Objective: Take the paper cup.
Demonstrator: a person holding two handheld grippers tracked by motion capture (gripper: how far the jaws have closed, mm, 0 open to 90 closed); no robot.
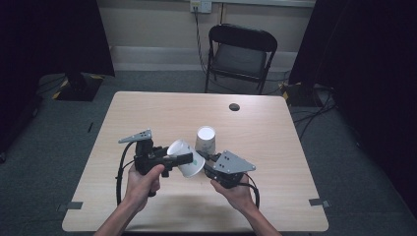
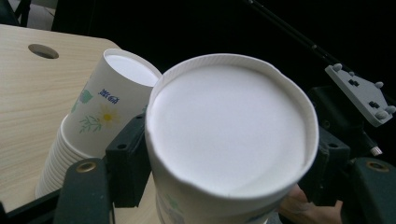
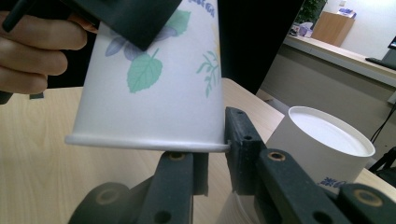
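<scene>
Paper cup [image 1: 186, 157], white with a leaf print, sits crosswise between the fingers of the left gripper [image 1: 183, 158], which are clamped on its wall near the closed base; in the left gripper view that base [image 2: 231, 128] faces the camera with a black finger [image 2: 127, 161] pressed against each side. The cup is tilted, lifted off the desk [image 1: 147, 113], its open rim pointing toward the right gripper [image 1: 210, 158]. In the right gripper view the rolled rim [image 3: 147, 141] hangs just above and between the right fingers [image 3: 243, 144], which stand a little apart; one of them touches the rim's edge, the other is just beneath it, and they are not closed on the cup.

Beyond the right fingers, on their far side, a stack of upside-down cups [image 1: 205, 140] stands on the desk, its flat white top [image 3: 329, 128] showing. Seen from the left fingers the stack [image 2: 100, 116] lies just beside the held cup, with many nested rims at its foot.

A person's hand [image 1: 142, 184] grips each tool from below.
</scene>
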